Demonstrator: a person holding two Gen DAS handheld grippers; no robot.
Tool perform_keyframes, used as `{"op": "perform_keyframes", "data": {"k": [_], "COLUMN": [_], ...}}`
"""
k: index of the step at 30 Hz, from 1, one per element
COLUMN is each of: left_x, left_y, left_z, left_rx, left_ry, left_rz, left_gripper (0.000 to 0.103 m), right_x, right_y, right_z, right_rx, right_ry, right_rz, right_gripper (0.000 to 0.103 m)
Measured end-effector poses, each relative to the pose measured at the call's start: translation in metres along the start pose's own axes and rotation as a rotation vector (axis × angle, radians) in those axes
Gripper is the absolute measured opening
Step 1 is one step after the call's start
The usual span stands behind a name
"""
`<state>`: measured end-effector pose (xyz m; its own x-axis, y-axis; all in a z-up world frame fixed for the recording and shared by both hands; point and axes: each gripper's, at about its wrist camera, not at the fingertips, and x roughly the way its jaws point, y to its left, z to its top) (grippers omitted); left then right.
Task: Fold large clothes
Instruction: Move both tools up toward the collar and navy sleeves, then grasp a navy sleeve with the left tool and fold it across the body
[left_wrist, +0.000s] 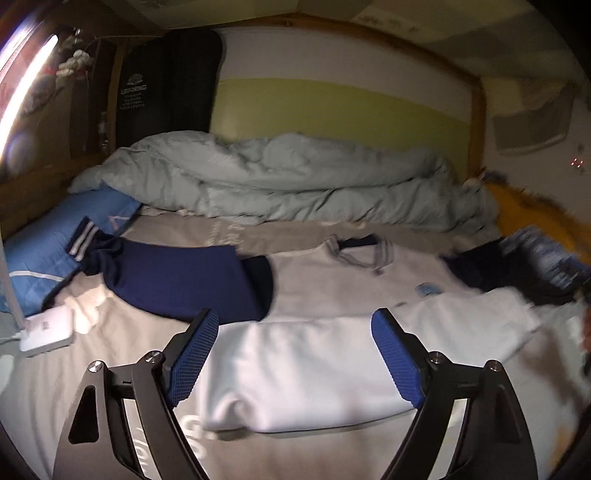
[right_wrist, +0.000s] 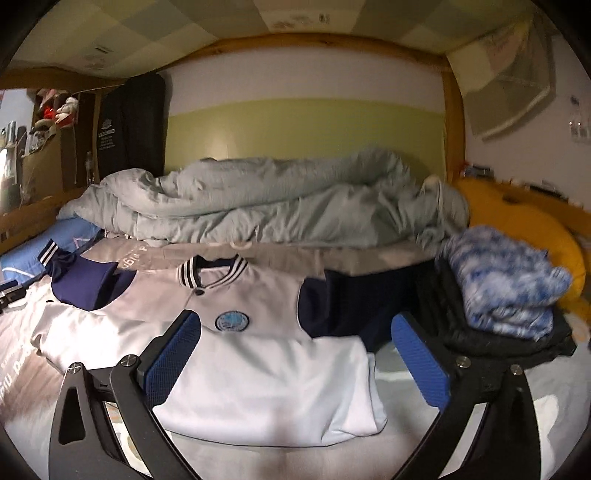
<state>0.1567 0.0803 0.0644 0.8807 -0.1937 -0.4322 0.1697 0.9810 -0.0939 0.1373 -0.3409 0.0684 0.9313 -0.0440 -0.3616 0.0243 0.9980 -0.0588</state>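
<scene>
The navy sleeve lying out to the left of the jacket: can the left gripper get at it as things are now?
Probably yes. The left gripper is open and holds nothing, and the navy sleeve lies uncovered on the bed just ahead-left of its fingers.

Both grippers (left_wrist: 293, 325) (right_wrist: 295, 330) are showing black linkage arms, silver screws (left_wrist: 96, 367) and blue textured pads (left_wrist: 194, 356).

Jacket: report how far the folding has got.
Done: the white jacket's bottom hem is folded up over the body. In hand: nothing; left gripper and right gripper are open above it. Left: both navy sleeves lie spread outward, unfolded.
</scene>
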Motion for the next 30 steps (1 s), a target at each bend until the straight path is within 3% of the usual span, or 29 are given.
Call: {"op": "perform_keyframes", "data": {"k": [4,8,11,14,15,17,20,24,26,28,30], "left_x": [-0.021,-0.017,0.002,0.015,0.019,0.033,0.067,0.119,0.153,0.180,0.186], "left_y": [-0.015,-0.022,-0.026,-0.032,-0.034,-0.034,-0.014,0.031,0.062,0.080,0.103], "left_z": [0.031,0.082,0.122,0.149,0.152,0.153,0.144,0.114,0.094,0.088,0.087], "left_rx": [0.028,0.062,0.041,0.033,0.030,0.051,0.034,-0.025,-0.075,-0.082,-0.108], "left_ry": [-0.062,-0.144,-0.180,-0.296,-0.373,-0.420,-0.386,-0.268,-0.214,-0.122,-0.128], "left_rz": [-0.010,-0.006,-0.027,-0.019,0.027,0.047,0.041,-0.004,0.022,0.075,0.140], "left_gripper": [0.103,0.103,0.103,0.103,0.103,0.103,0.103,0.103,0.103,0.103,0.103], "right_x": [-0.007,0.001,0.009,0.026,0.034,0.053,0.081,0.122,0.150,0.185,0.203], "right_y": [0.019,0.048,0.070,0.088,0.093,0.107,0.126,0.138,0.140,0.143,0.140], "right_z": [0.028,0.067,0.099,0.122,0.126,0.134,0.130,0.103,0.083,0.065,0.049], "right_rx": [-0.049,-0.098,-0.067,0.026,0.045,0.067,0.087,0.107,0.127,0.092,0.091], "right_ry": [-0.004,0.009,-0.058,-0.112,-0.112,-0.121,-0.170,-0.195,-0.158,-0.061,-0.009], "right_rz": [-0.035,-0.024,0.010,0.045,0.019,-0.029,-0.022,0.019,0.050,0.058,0.030], "right_gripper": [0.102,0.102,0.102,0.102,0.102,0.102,0.102,0.102,0.102,0.102,0.102]}}
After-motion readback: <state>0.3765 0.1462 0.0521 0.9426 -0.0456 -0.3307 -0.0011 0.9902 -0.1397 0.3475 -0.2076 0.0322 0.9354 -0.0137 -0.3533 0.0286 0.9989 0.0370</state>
